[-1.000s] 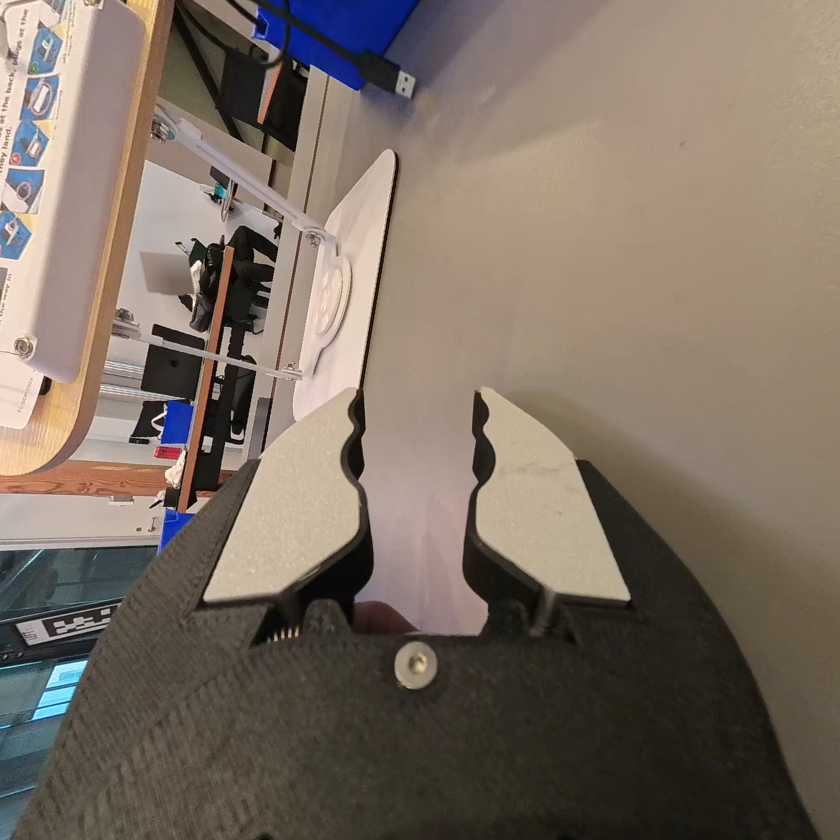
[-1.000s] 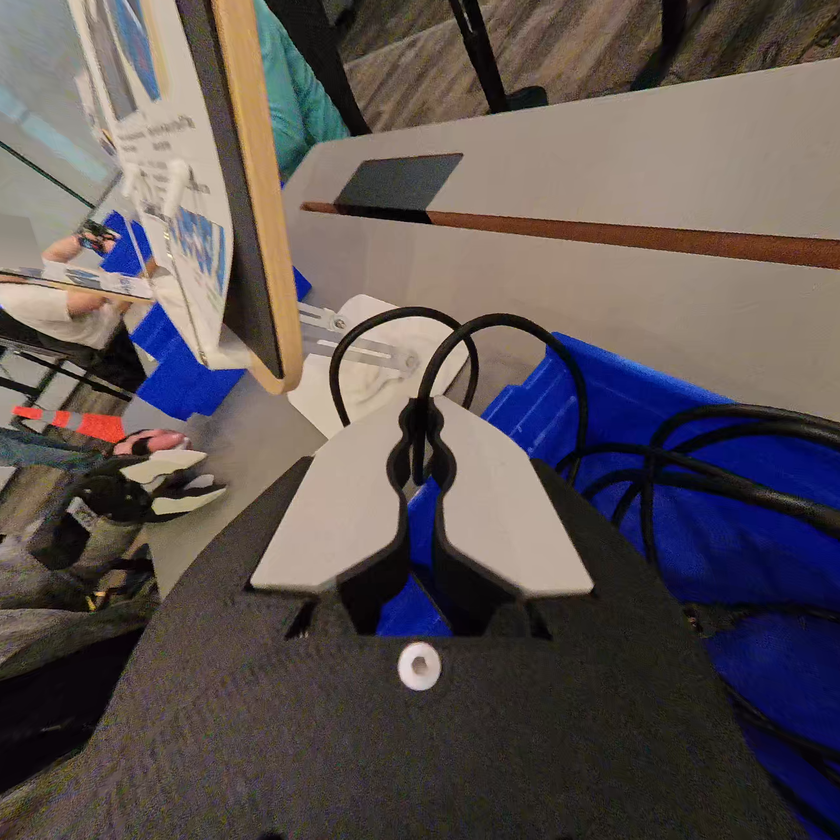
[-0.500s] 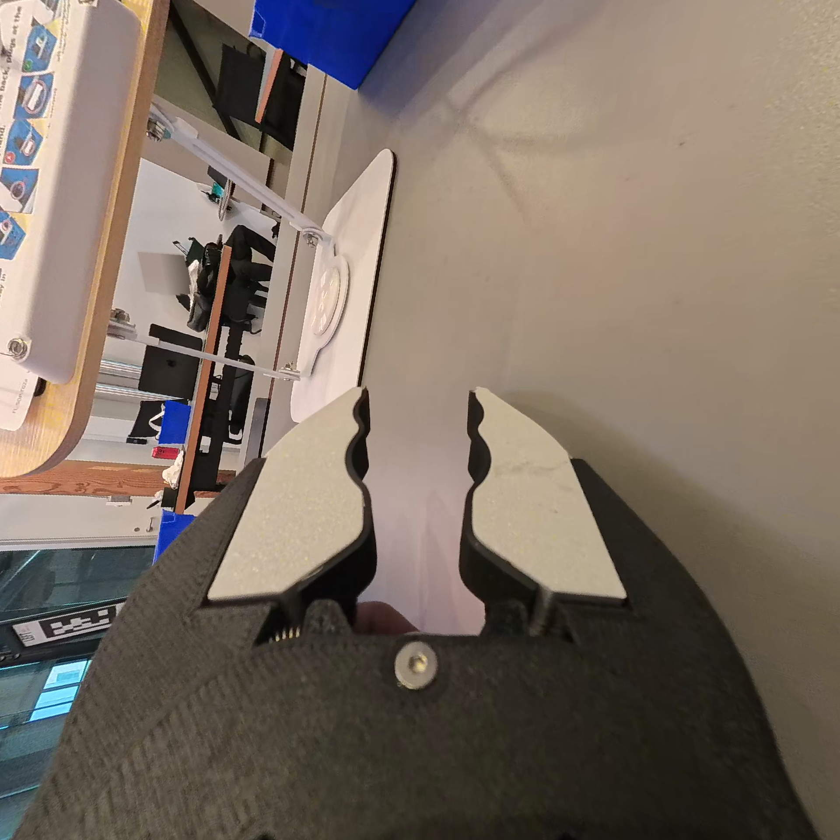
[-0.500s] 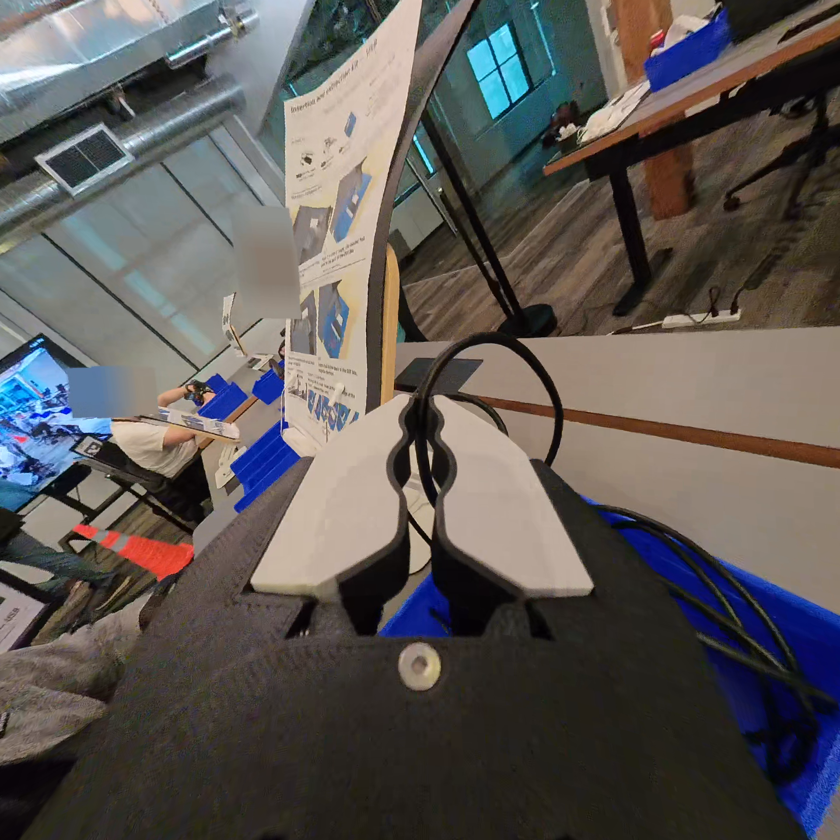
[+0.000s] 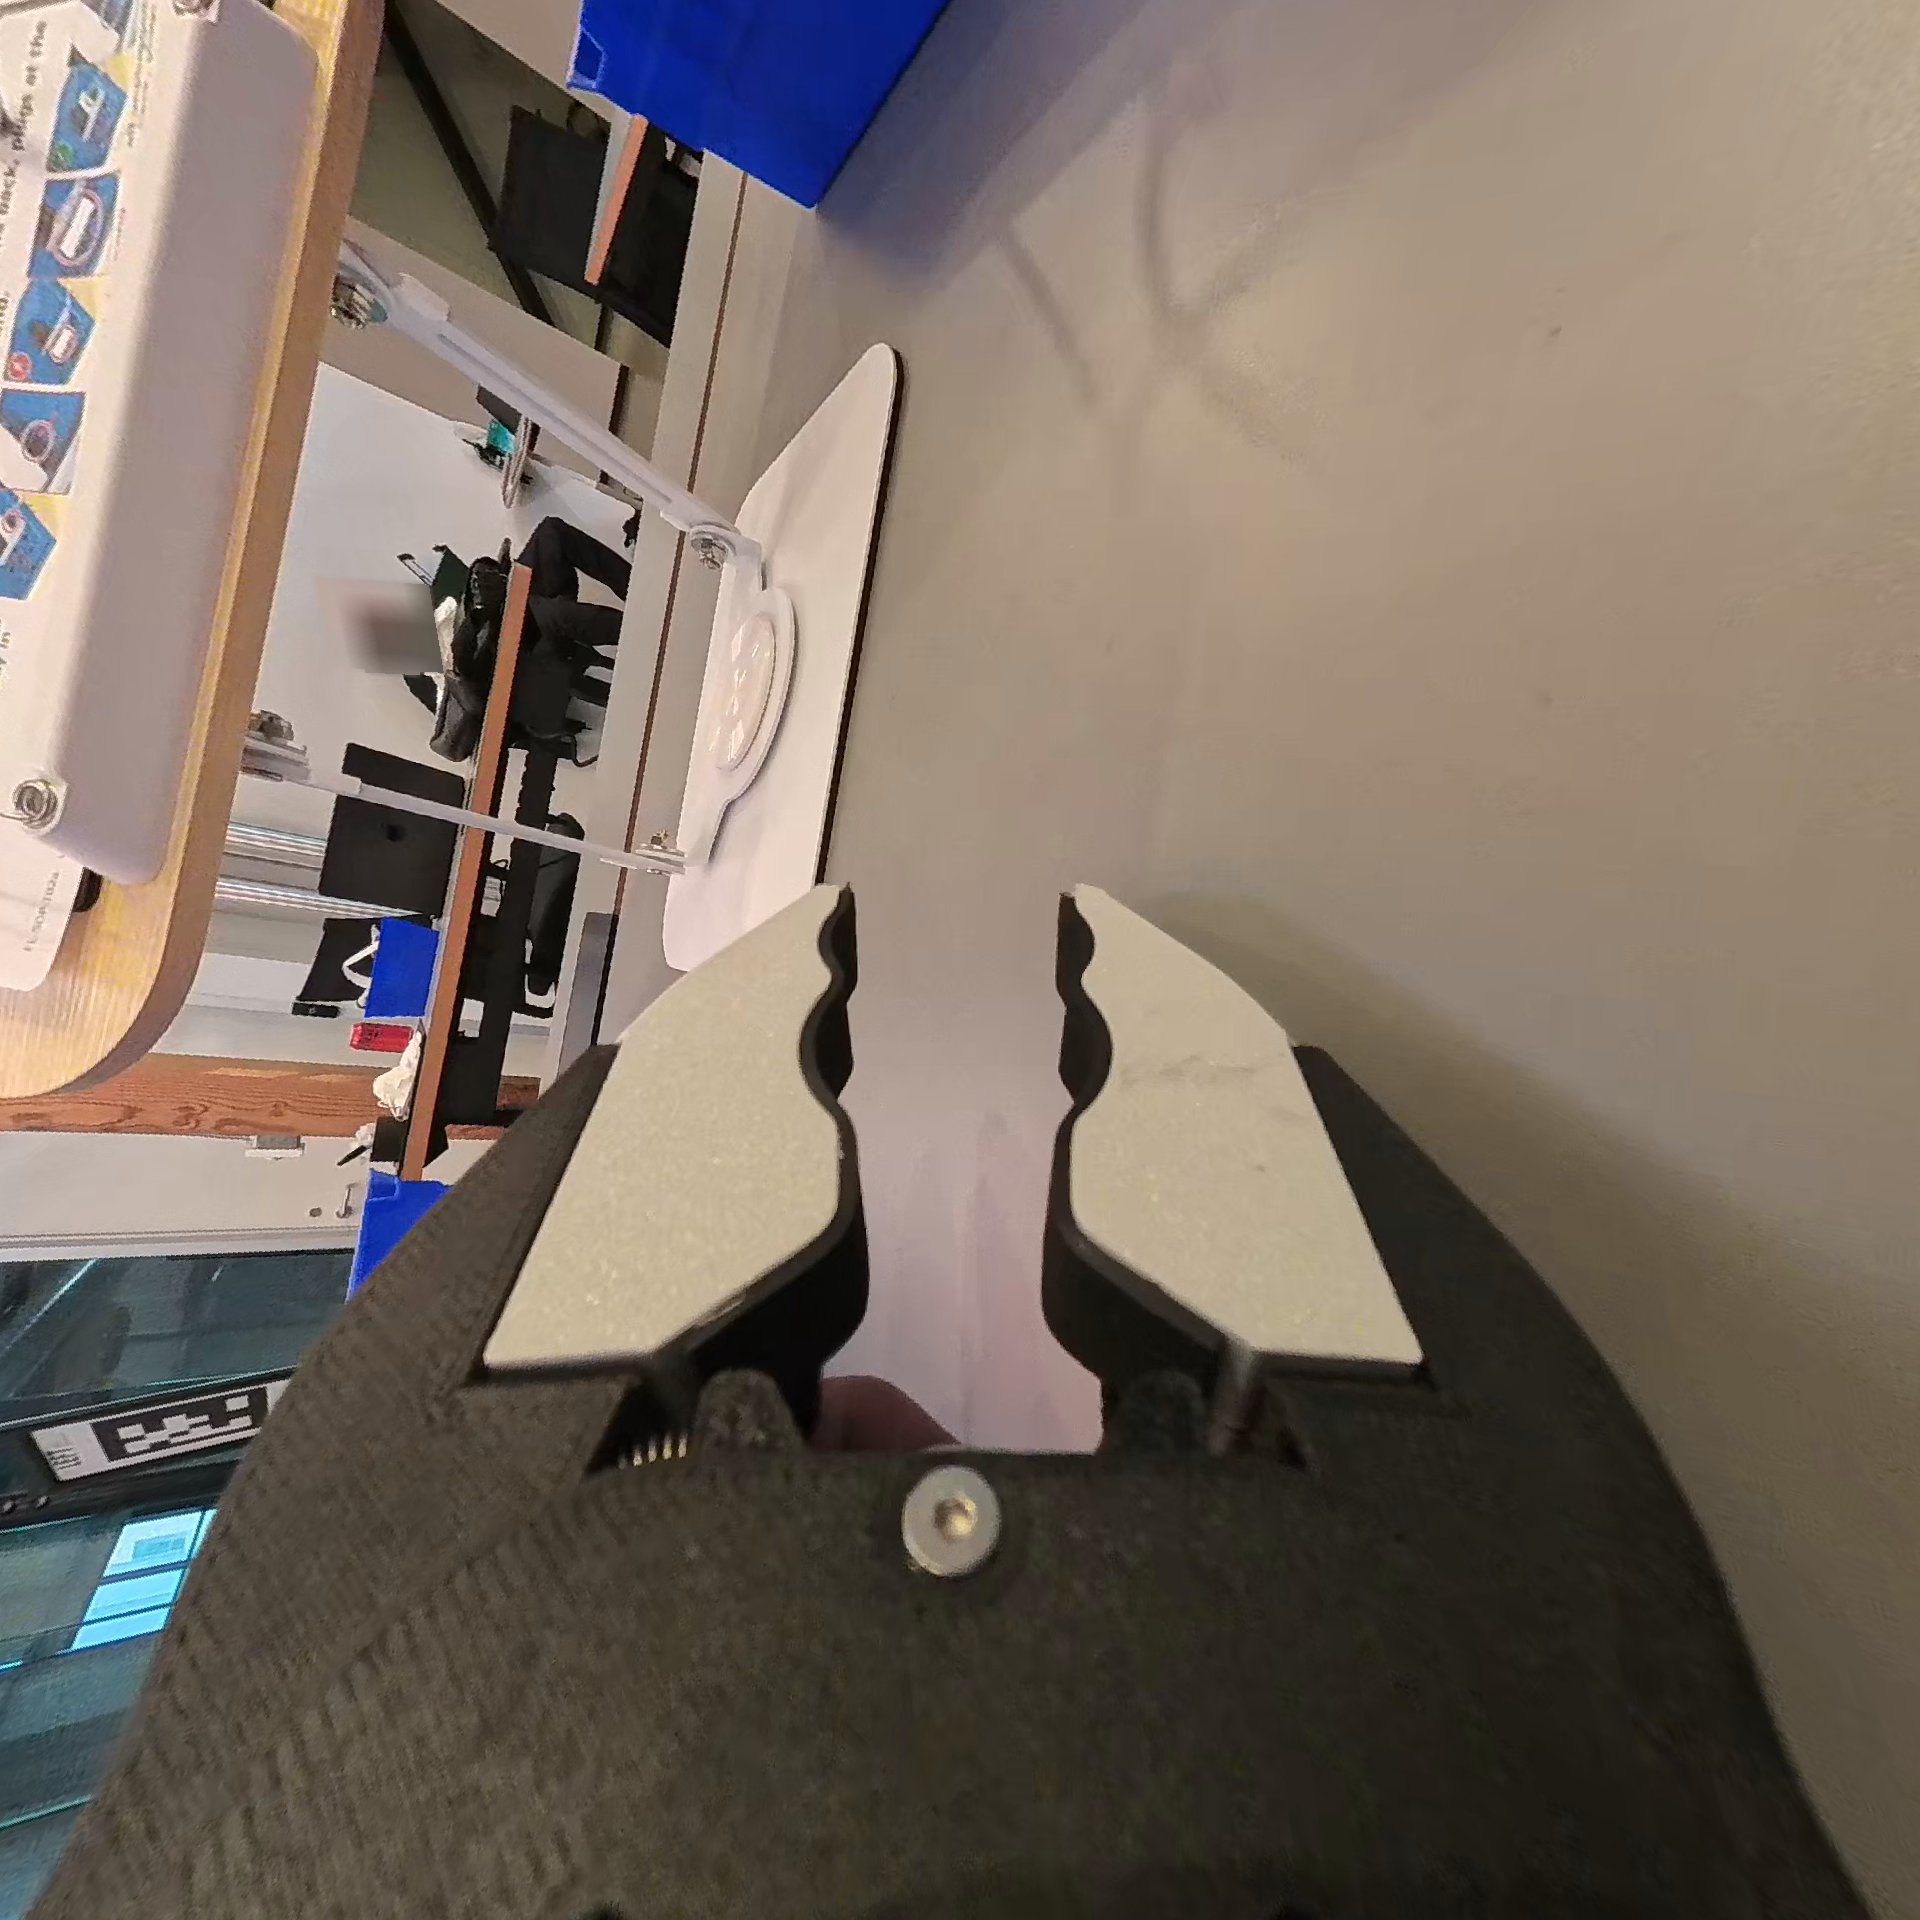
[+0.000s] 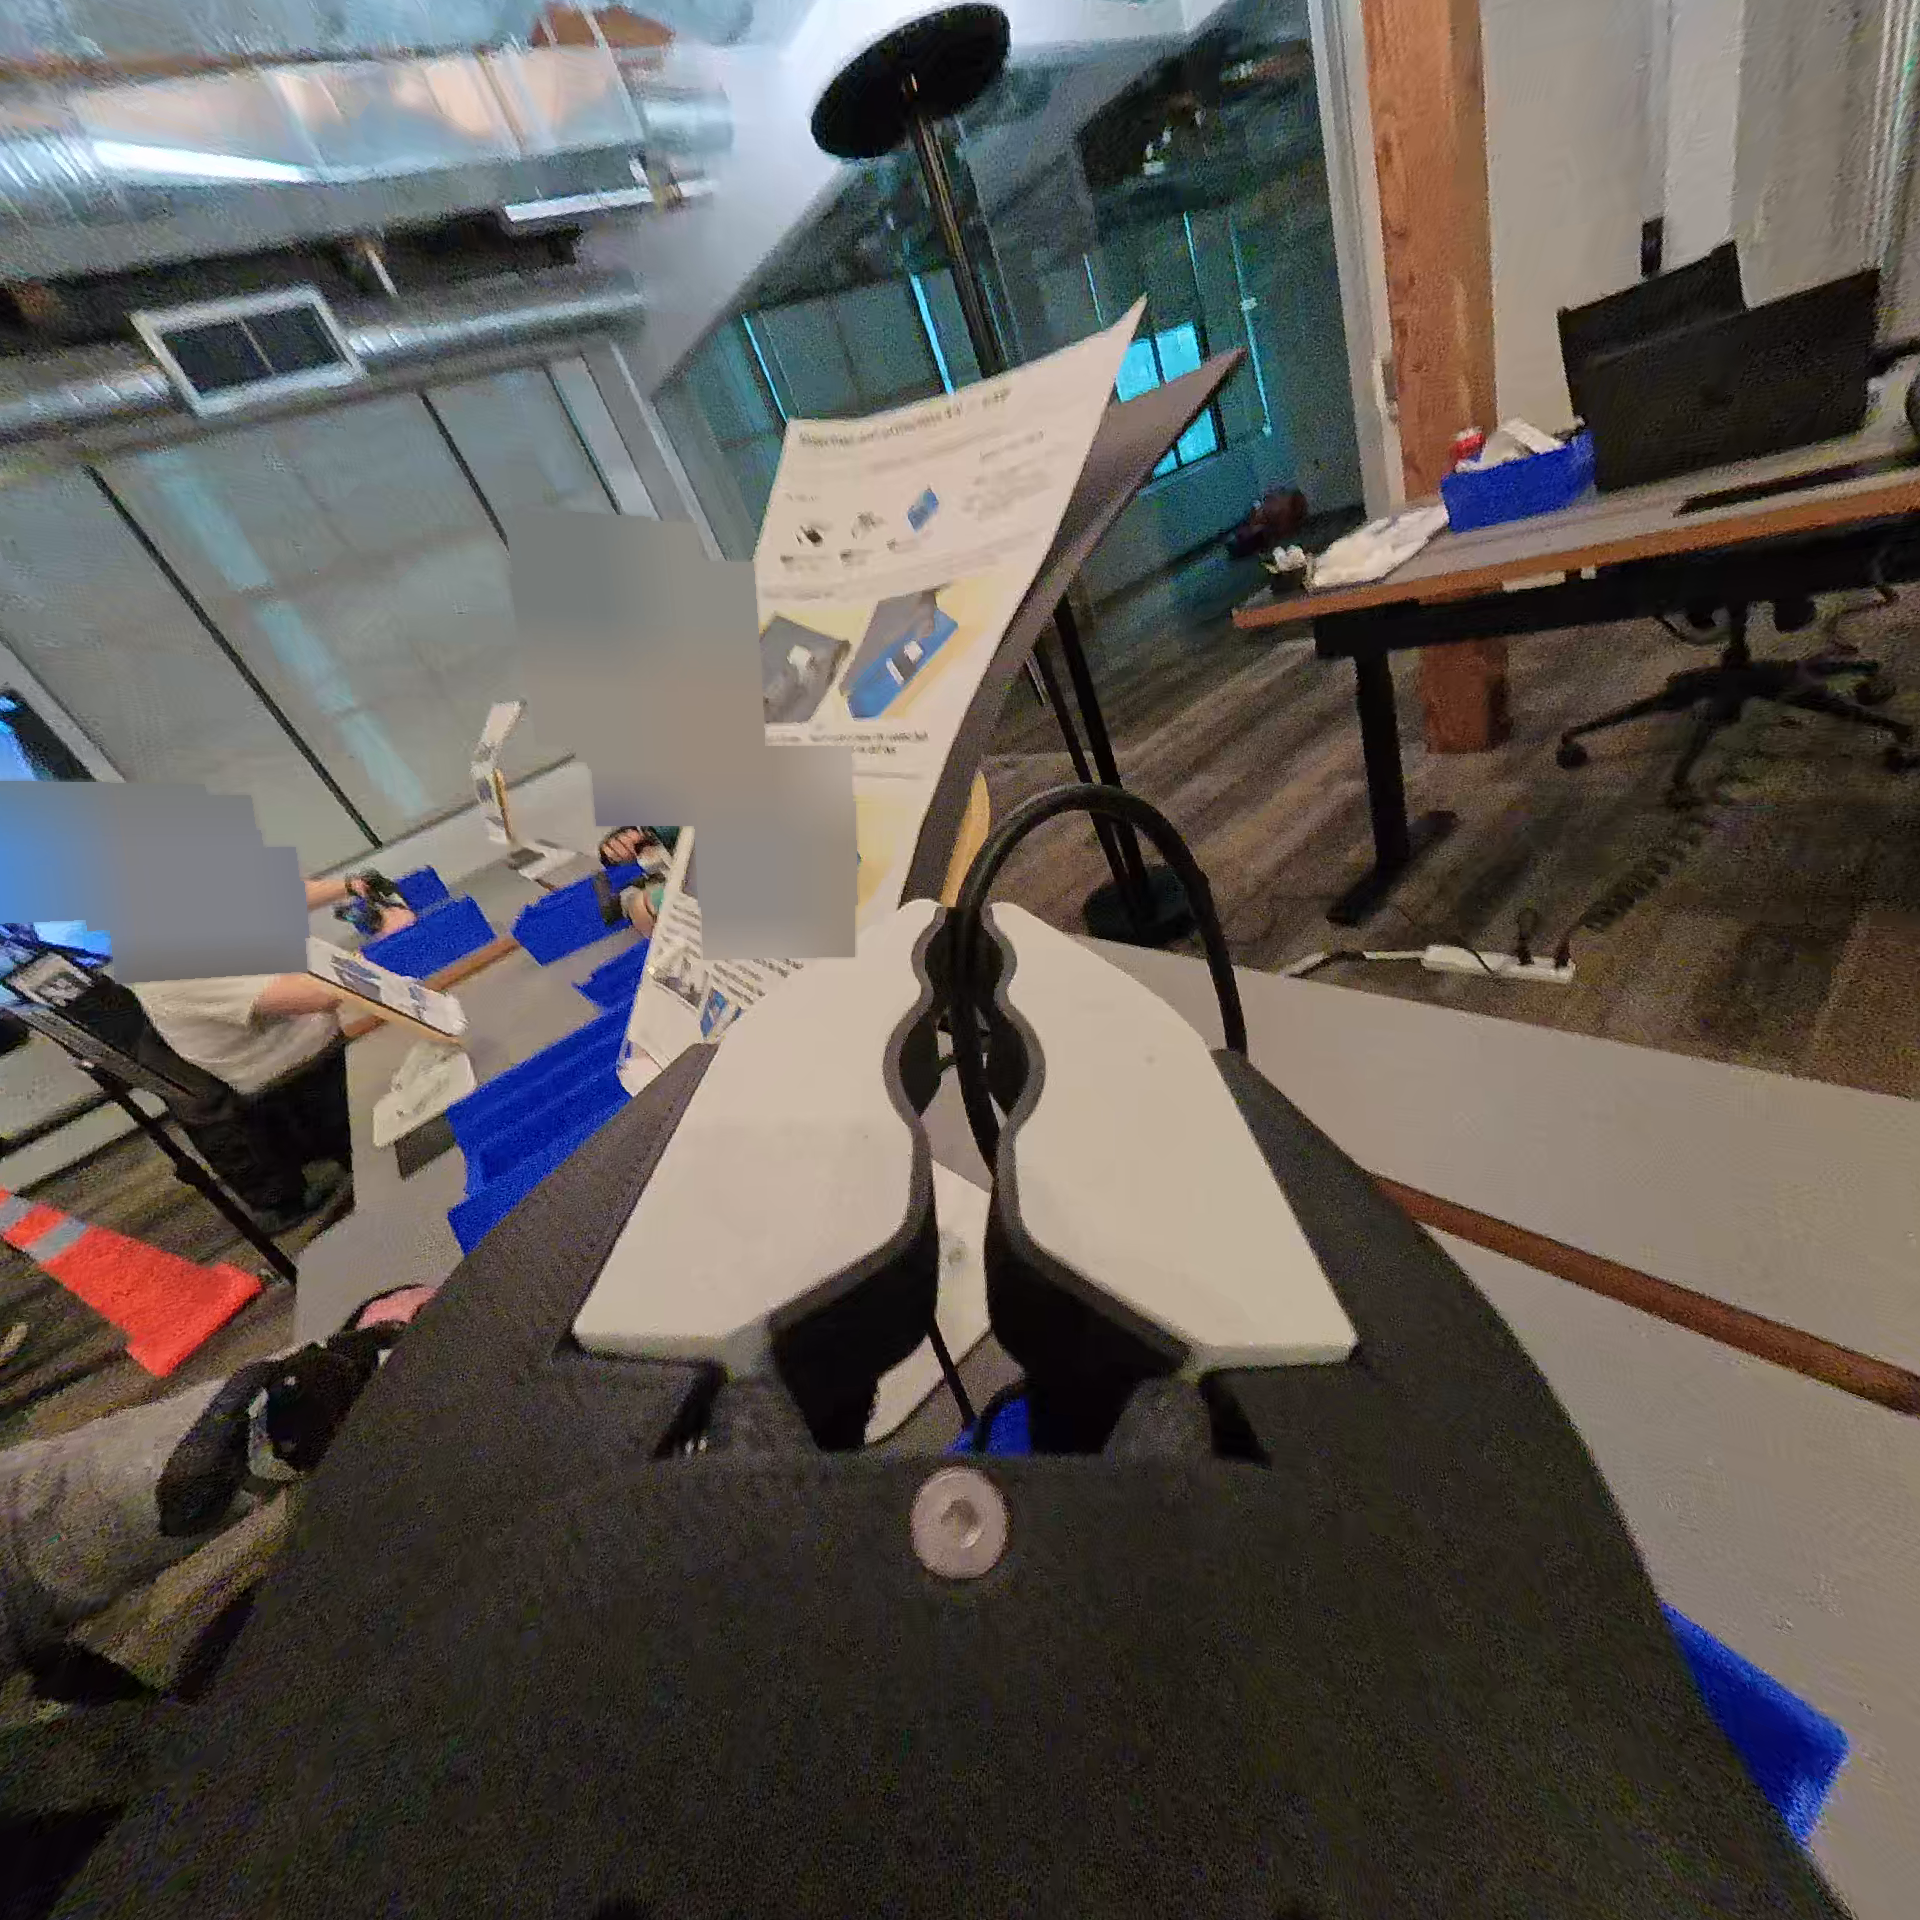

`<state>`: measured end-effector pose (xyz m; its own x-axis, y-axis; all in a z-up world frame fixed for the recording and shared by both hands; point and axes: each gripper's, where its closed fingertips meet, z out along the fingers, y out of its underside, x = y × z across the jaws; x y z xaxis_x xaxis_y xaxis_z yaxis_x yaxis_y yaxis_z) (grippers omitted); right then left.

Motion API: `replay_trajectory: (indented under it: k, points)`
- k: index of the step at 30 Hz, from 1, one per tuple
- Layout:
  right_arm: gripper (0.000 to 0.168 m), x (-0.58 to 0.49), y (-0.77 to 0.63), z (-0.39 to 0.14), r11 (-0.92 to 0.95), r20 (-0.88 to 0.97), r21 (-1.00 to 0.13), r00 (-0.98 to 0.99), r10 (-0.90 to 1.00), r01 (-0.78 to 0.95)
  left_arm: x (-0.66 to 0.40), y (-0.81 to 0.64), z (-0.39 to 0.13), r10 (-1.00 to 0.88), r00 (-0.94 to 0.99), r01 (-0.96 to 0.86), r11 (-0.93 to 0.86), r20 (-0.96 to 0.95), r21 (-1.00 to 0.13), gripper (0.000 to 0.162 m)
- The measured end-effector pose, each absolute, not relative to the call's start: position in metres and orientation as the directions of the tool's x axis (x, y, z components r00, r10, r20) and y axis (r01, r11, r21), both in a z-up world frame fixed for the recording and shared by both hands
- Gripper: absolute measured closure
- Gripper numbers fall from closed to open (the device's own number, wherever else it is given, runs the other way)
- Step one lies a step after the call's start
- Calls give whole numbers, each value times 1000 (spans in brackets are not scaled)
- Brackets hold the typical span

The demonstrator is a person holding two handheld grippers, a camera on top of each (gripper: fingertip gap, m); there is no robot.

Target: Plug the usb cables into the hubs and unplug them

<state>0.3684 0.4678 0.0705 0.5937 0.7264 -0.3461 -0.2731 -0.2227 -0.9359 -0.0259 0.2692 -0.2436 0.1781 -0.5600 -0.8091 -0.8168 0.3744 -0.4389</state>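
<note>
Pinching a black usb cable (image 6: 1101,831) between its pressed-together fingers, our right hand-held gripper (image 6: 961,935) sits at the centre of the right wrist frame; the cable loops up above the fingertips and drops behind the right finger. Lower right, a corner of the blue bin (image 6: 1766,1735) shows, perhaps under the gripper. Our left hand-held gripper (image 5: 956,914) is spread and empty over the grey table (image 5: 1455,623), with a white board (image 5: 821,582) ahead and another blue bin (image 5: 758,83) at the top.

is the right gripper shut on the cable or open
Shut: the right gripper pinches the black cable, which loops up above its closed fingers.
</note>
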Motion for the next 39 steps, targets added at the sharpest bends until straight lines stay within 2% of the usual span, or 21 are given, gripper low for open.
replay_trajectory:
  k: [2, 5, 9, 12, 14, 16, 18, 20, 21, 23, 25, 27, 28, 31, 33, 35, 37, 39]
  points:
    - [164, 371, 475, 44, -256, -322, -946, 663, 676, -198, -26, 269, -244, -559, 178, -818, 374, -810, -438, 126]
    - [164, 380, 476, 2, -277, -318, -945, 691, 649, -174, -27, 269, -244, -558, 176, -818, 375, -811, -436, 126]
    - [163, 394, 464, -61, -418, -340, -905, 734, 588, -84, -27, 268, -244, -556, 170, -818, 380, -814, -431, 127]
    - [163, 408, 447, -107, -534, -183, -828, 816, 548, 173, -28, 268, -244, -557, 171, -819, 379, -813, -432, 127]
    - [164, 420, 433, -136, -620, -55, -702, 842, 536, 350, -27, 268, -244, -559, 170, -818, 379, -811, -432, 127]
    - [164, 437, 427, -165, -693, 117, -517, 844, 523, 502, -26, 267, -245, -559, 165, -818, 382, -812, -430, 128]
    - [159, 445, 415, -189, -721, 226, -281, 774, 592, 634, -25, 267, -245, -558, 160, -819, 385, -814, -425, 130]
    - [124, 444, 413, -187, -717, 281, -200, 740, 611, 668, -25, 266, -246, -557, 159, -818, 387, -815, -425, 131]
    - [114, 443, 411, -179, -709, 284, -190, 730, 622, 679, -25, 266, -245, -557, 161, -817, 387, -814, -427, 131]
    - [97, 429, 413, -157, -682, 260, -278, 736, 625, 677, -26, 266, -245, -557, 163, -818, 385, -815, -427, 131]
    - [88, 425, 418, -132, -648, 302, -345, 734, 608, 679, -26, 266, -245, -557, 164, -818, 384, -814, -428, 130]
    - [92, 416, 425, -109, -583, 348, -429, 722, 598, 690, -26, 265, -245, -559, 162, -817, 386, -813, -428, 130]
    - [91, 411, 426, -101, -537, 404, -432, 687, 604, 725, -25, 265, -245, -559, 162, -817, 387, -813, -429, 130]
    - [98, 393, 429, -89, -430, 537, -375, 571, 621, 821, -25, 265, -245, -561, 163, -815, 386, -811, -431, 130]
    - [89, 388, 431, -91, -442, 562, -305, 534, 632, 844, -25, 265, -245, -561, 164, -815, 386, -811, -431, 130]
    - [98, 351, 437, -79, -247, 618, -355, 424, 661, 902, -25, 264, -245, -561, 164, -815, 386, -812, -431, 130]
    - [110, 314, 438, -76, -7, 724, -281, 217, 655, 960, -25, 264, -245, -562, 164, -815, 386, -811, -432, 130]
    - [117, 295, 444, -94, 84, 732, -179, 76, 677, 980, -25, 264, -245, -563, 165, -814, 386, -810, -434, 130]
